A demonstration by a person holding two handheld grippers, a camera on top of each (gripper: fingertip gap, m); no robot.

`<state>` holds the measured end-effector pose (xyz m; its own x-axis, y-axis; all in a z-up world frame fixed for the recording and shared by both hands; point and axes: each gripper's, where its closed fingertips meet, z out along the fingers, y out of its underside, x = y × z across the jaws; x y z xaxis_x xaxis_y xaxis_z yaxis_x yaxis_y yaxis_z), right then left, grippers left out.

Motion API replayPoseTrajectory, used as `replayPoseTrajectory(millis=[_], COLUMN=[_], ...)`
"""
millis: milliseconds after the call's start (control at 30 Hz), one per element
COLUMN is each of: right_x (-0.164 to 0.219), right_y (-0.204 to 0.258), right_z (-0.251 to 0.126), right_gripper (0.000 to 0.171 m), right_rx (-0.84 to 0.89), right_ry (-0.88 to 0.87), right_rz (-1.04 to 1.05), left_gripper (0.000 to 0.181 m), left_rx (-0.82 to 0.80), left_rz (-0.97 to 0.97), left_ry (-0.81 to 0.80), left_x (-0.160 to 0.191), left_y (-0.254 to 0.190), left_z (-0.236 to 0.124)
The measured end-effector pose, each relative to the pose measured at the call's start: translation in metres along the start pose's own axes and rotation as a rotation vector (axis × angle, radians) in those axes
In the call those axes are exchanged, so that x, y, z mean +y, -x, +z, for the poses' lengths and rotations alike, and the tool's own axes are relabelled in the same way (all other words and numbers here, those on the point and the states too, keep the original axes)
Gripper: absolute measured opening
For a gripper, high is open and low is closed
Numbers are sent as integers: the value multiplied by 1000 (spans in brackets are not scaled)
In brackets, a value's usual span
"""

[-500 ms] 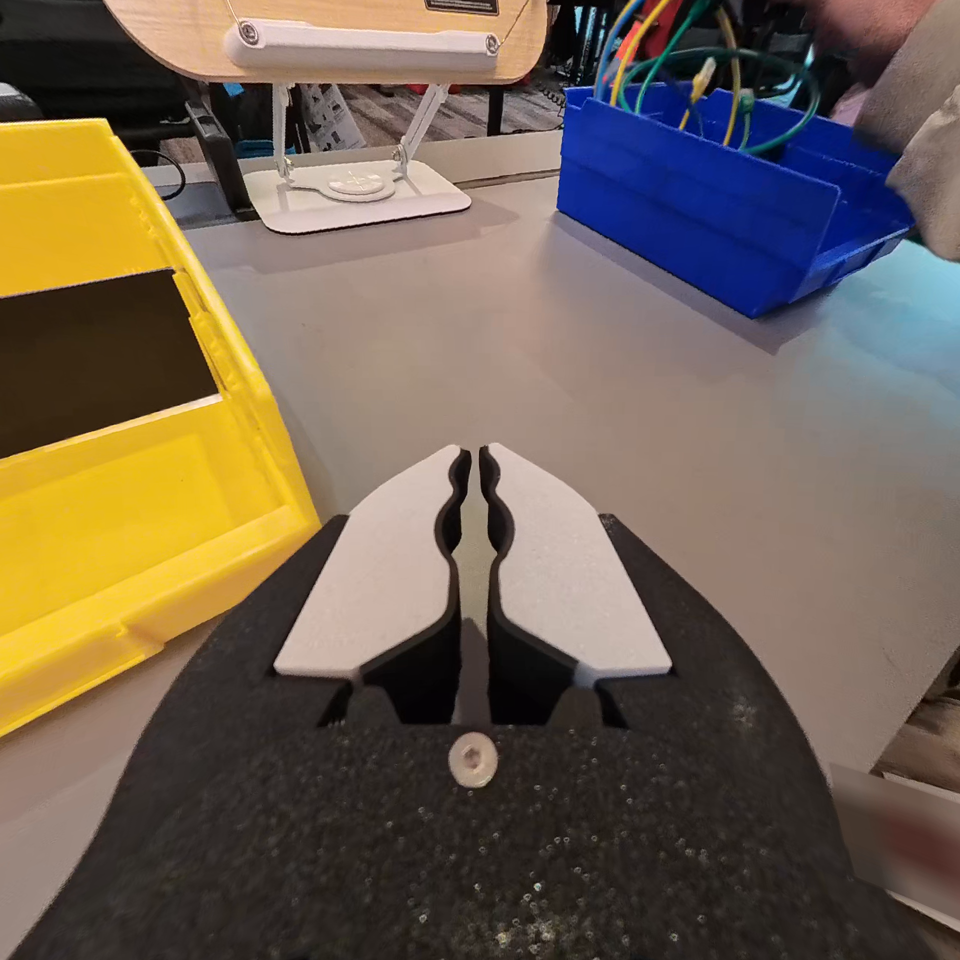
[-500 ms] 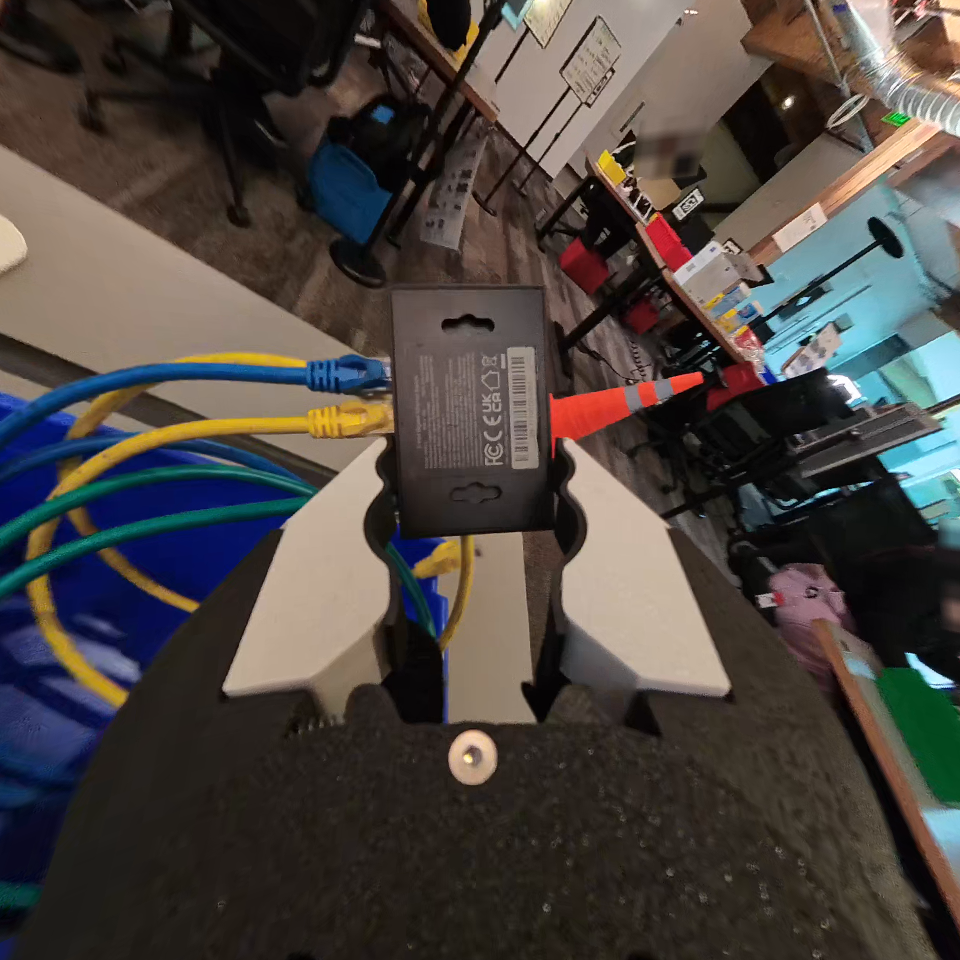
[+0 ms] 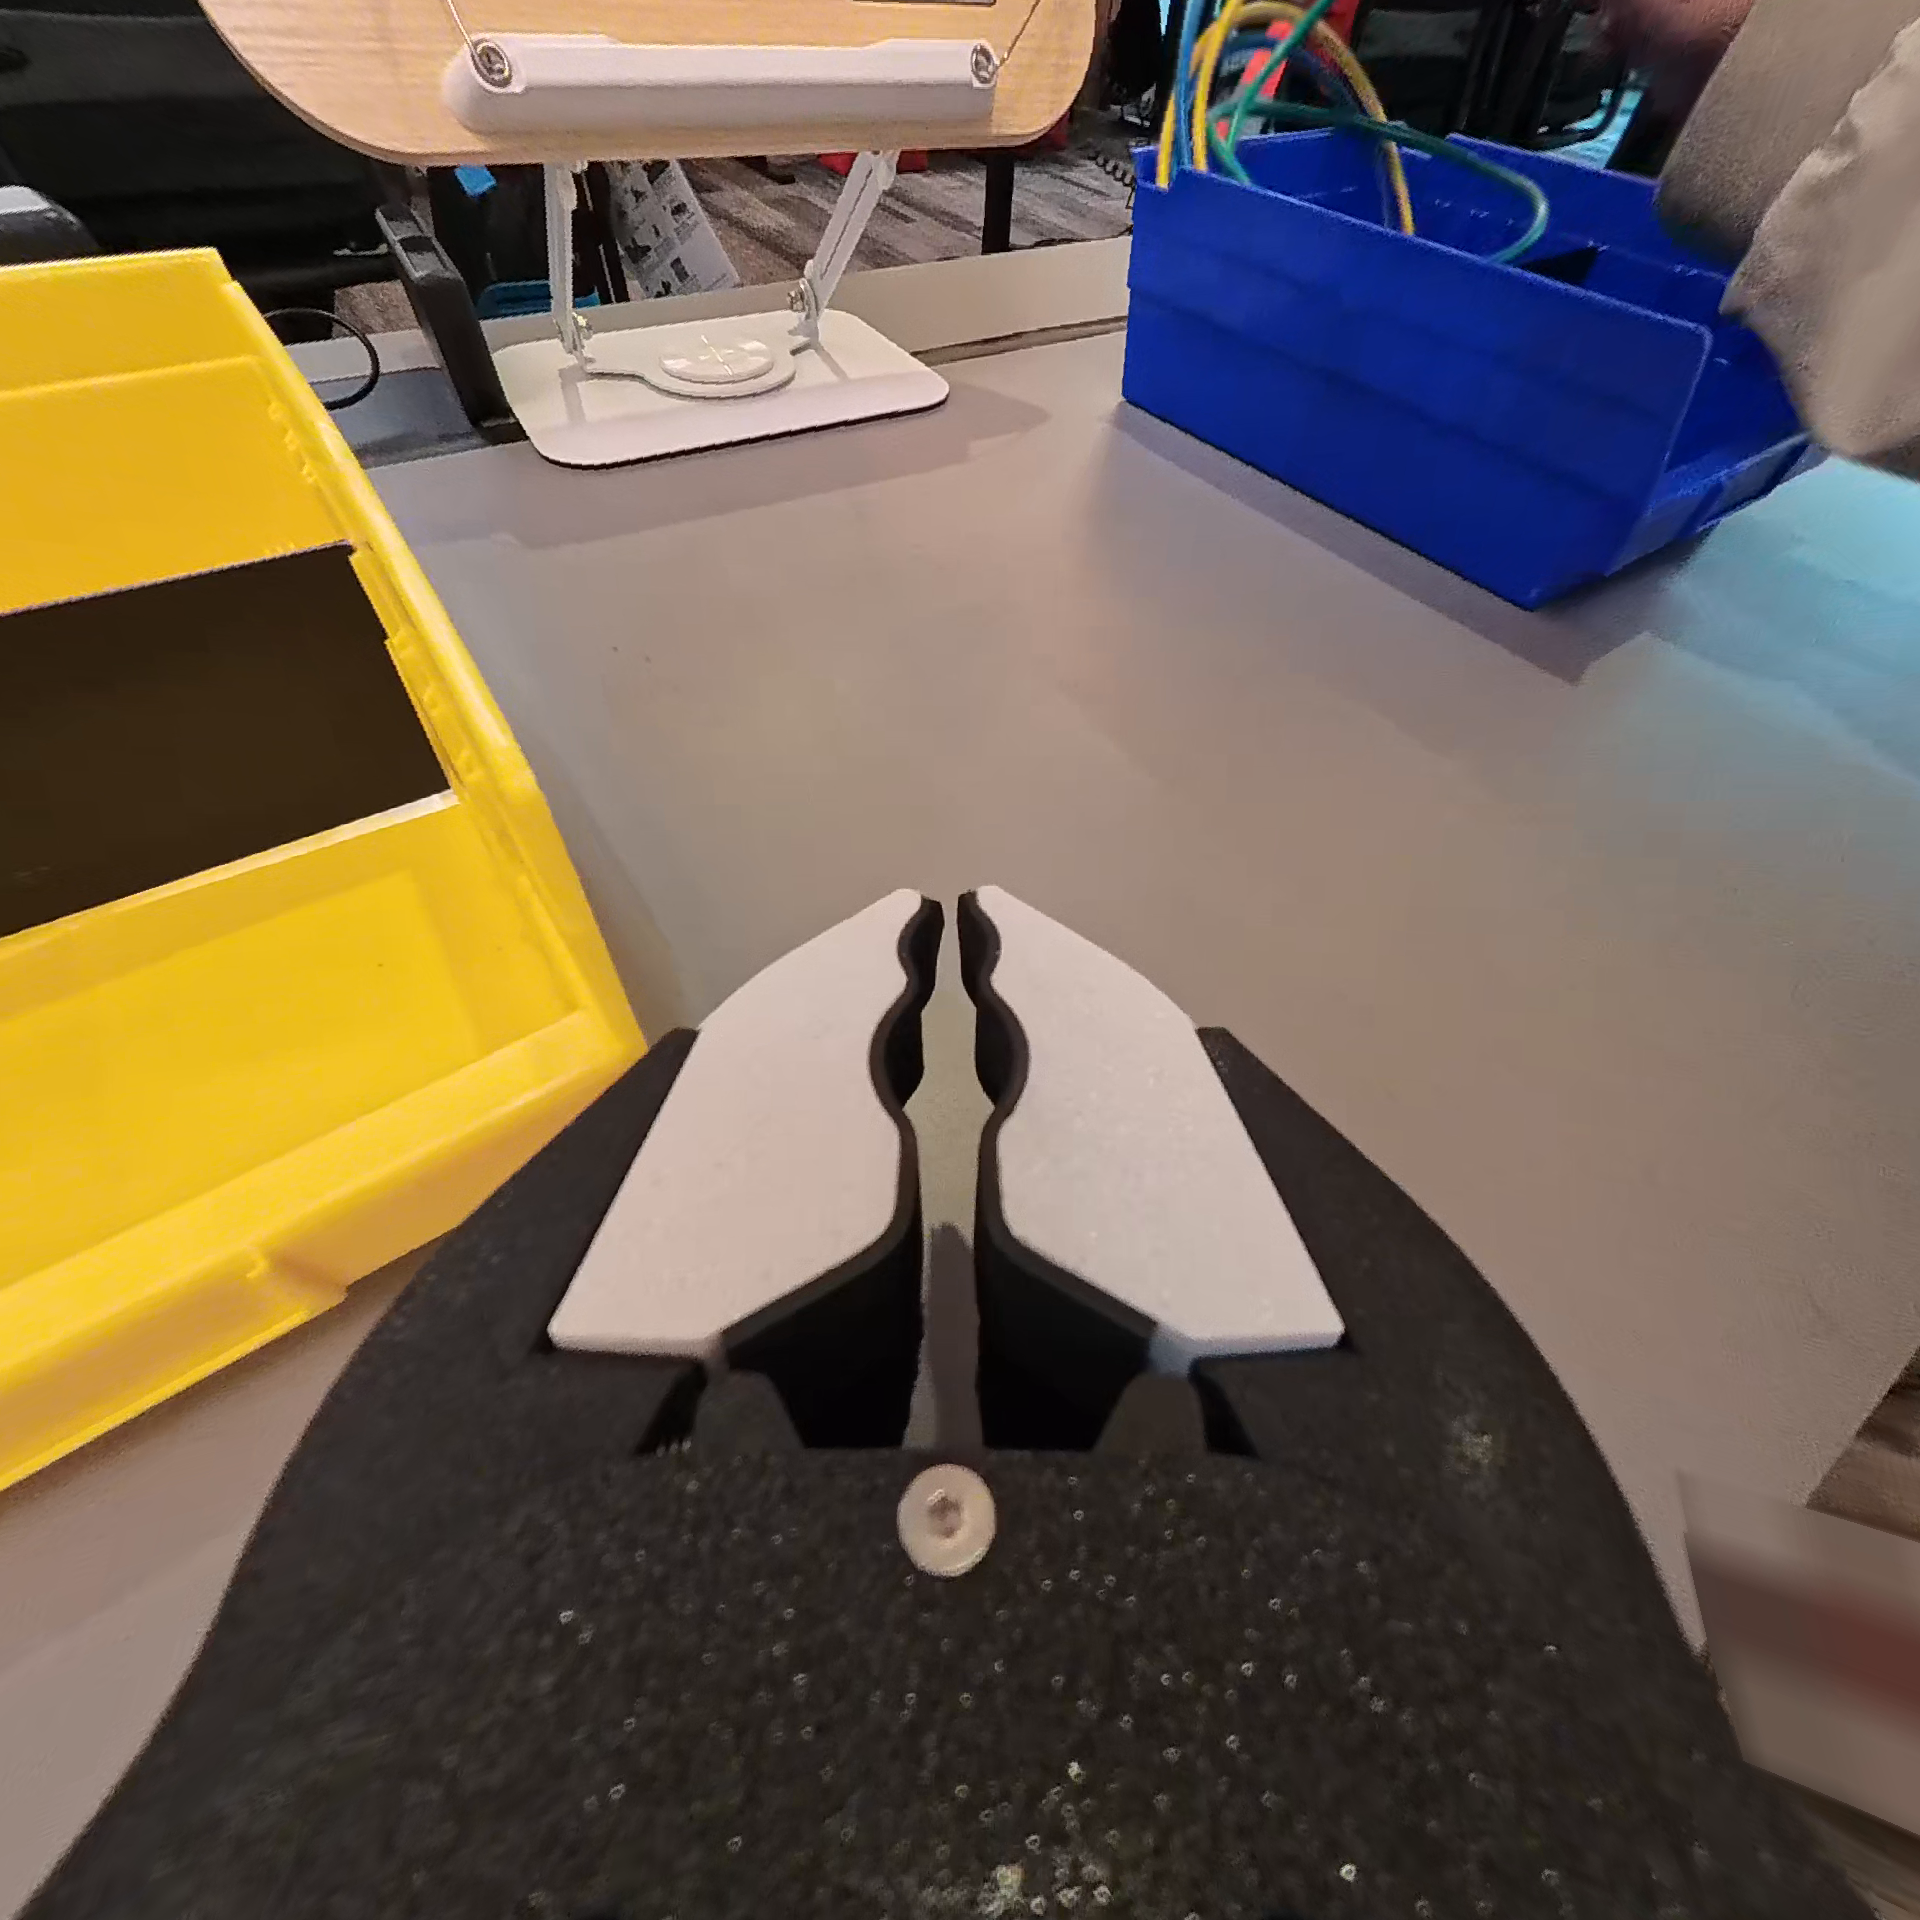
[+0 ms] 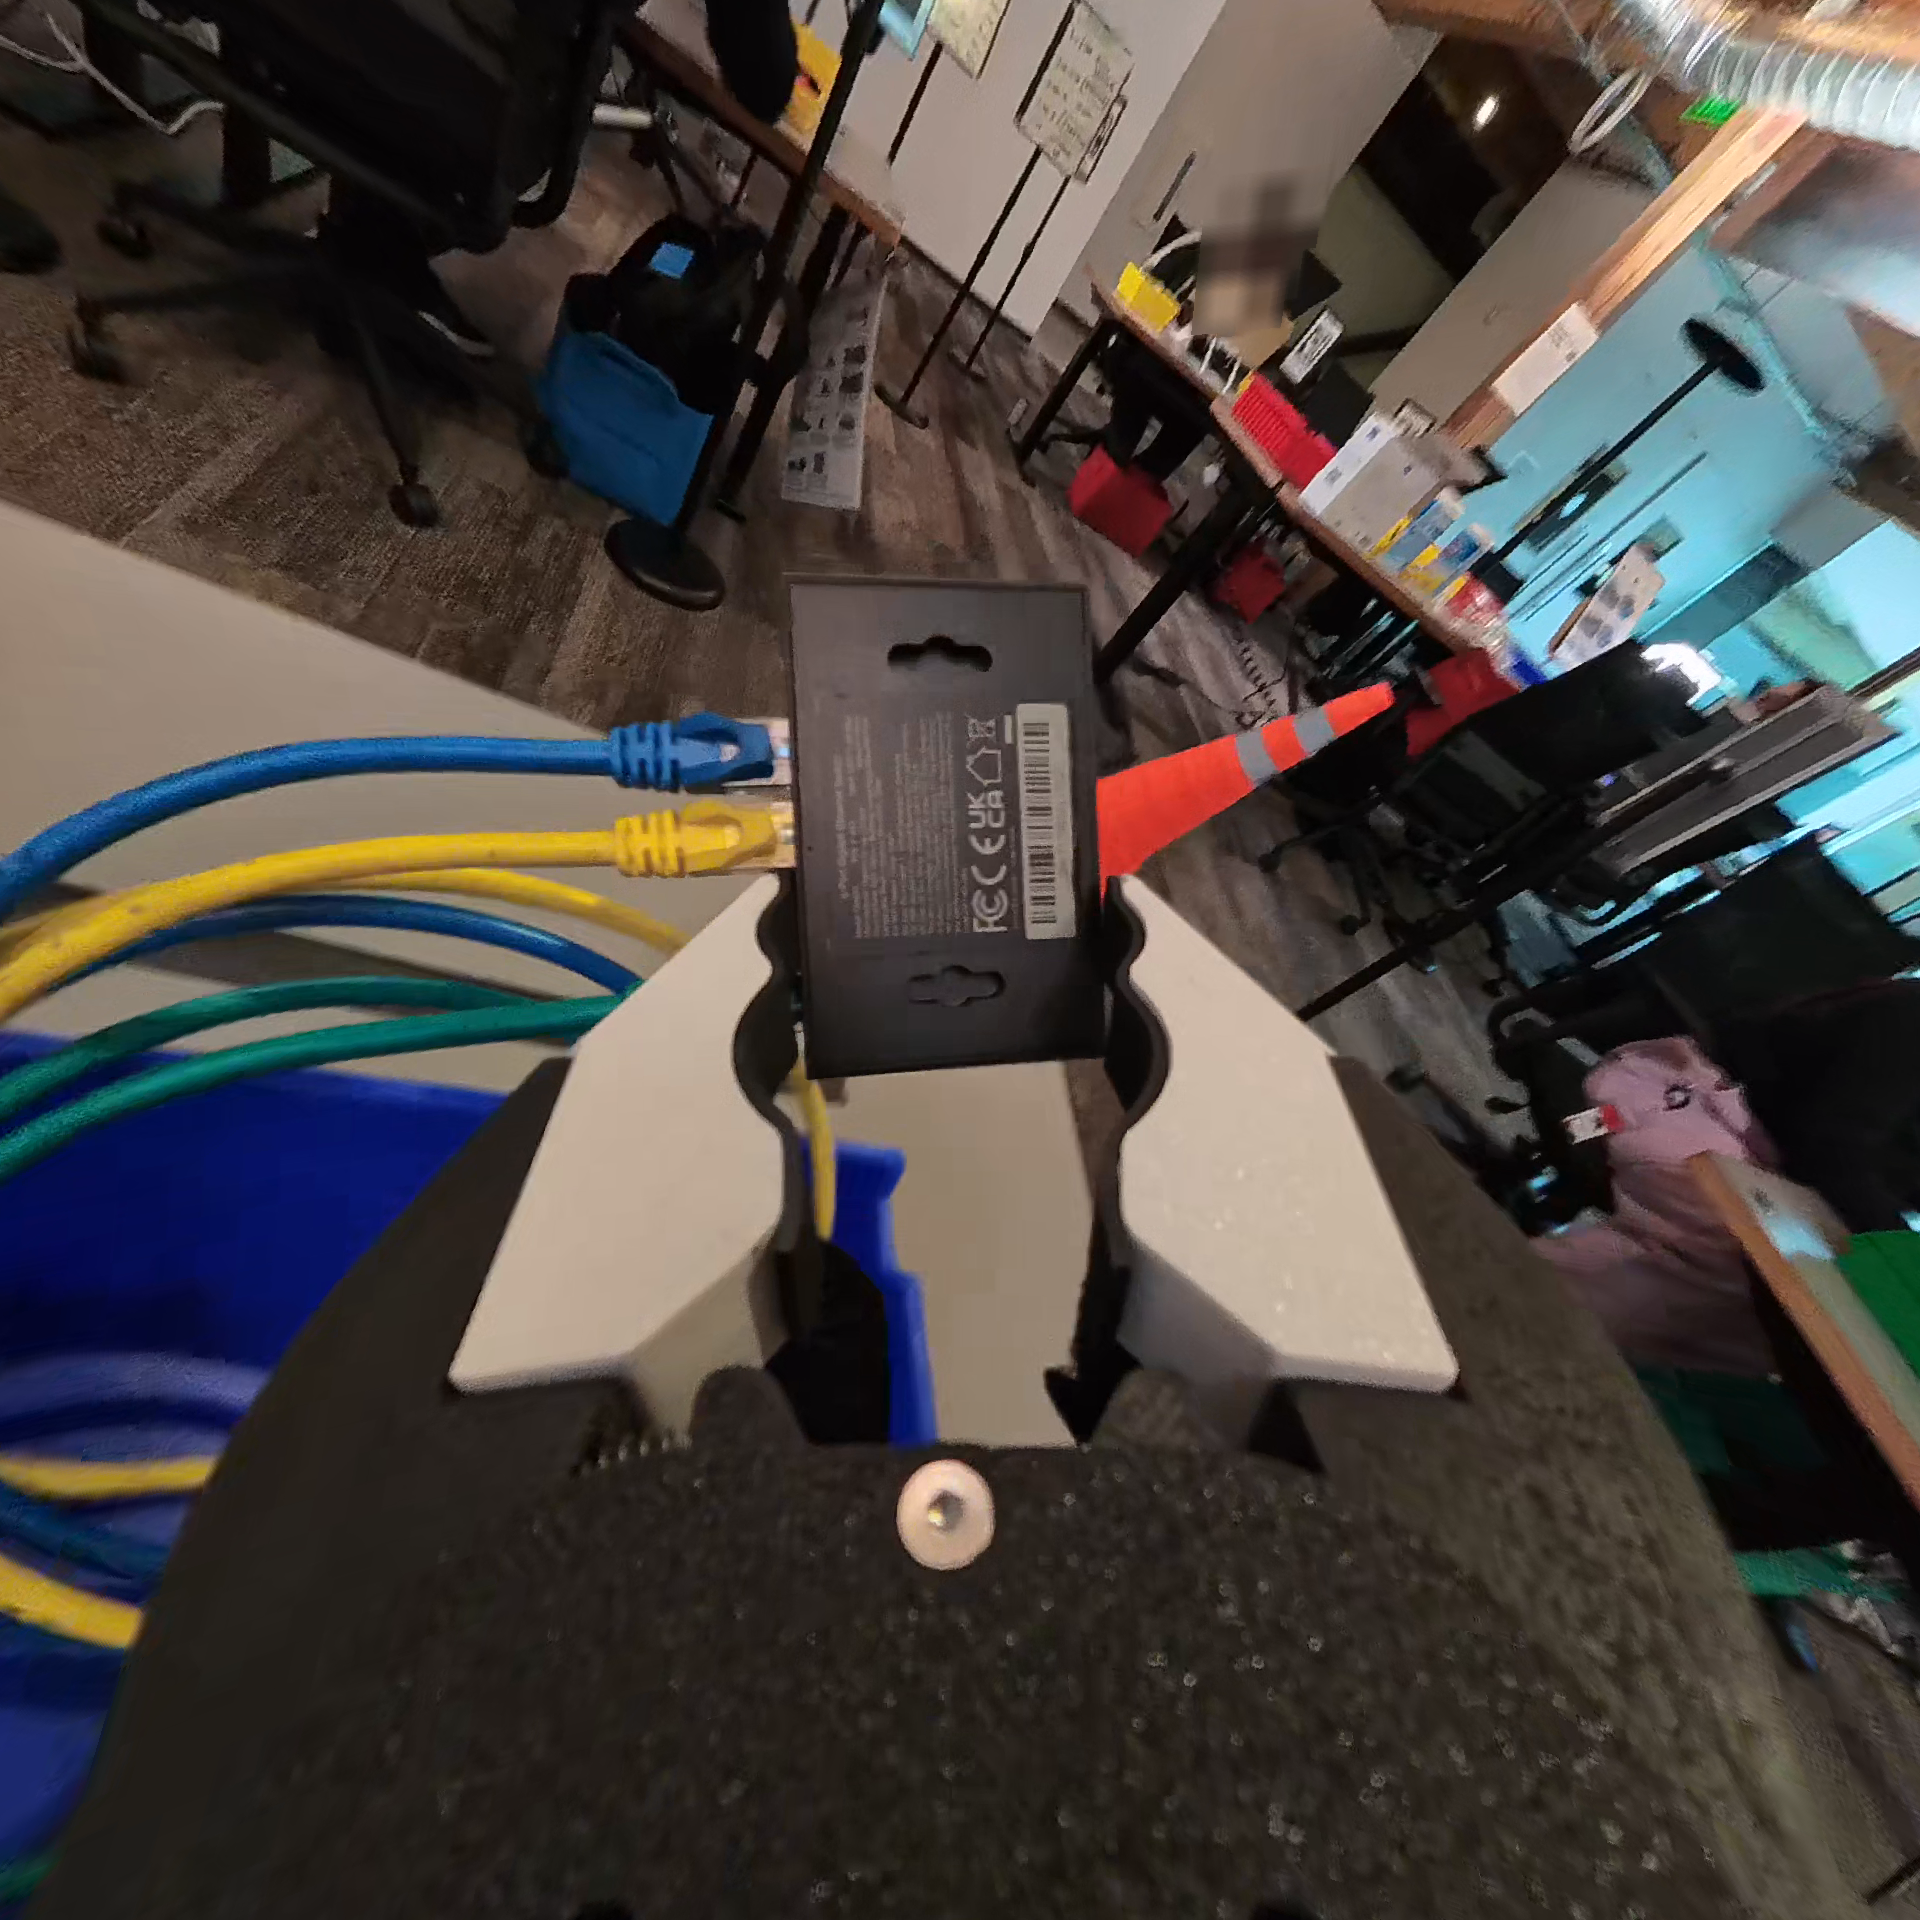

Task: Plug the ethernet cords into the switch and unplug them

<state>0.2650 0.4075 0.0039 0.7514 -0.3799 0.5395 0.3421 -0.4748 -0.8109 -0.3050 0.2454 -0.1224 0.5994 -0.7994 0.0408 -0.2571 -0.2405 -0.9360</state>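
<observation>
A yellow bin point(image 3: 208, 935) is seen at the frame's left, a white stand point(image 3: 727, 384) at top, an orange cone point(image 4: 1236, 764) right of centre.

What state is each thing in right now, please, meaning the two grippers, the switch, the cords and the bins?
Left gripper: shut, holding nothing, above the table.
Right gripper: shut on the switch.
Switch: held in the air, underside facing the camera.
Blue cord: plugged into the switch.
Yellow cord: plugged in just below the blue one.
Green cords: their ends are hidden.
Blue bin: holds cords.
Yellow bin: near compartment empty.
</observation>
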Motion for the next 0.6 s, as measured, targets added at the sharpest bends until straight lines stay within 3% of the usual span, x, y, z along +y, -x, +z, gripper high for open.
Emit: replayPoseTrajectory(millis=[333, 600], right_x=[82, 101], right_y=[30, 43], right_z=[-27, -35], right_gripper=[58, 58], right_rx=[-70, -223], right_ry=[162, 485], right_rz=[163, 93], left_gripper=[3, 3], left_rx=[18, 20], left_rz=[-4, 18], left_ry=[2, 6], left_x=[1, 0], left_y=[-3, -7], left_z=[3, 2])
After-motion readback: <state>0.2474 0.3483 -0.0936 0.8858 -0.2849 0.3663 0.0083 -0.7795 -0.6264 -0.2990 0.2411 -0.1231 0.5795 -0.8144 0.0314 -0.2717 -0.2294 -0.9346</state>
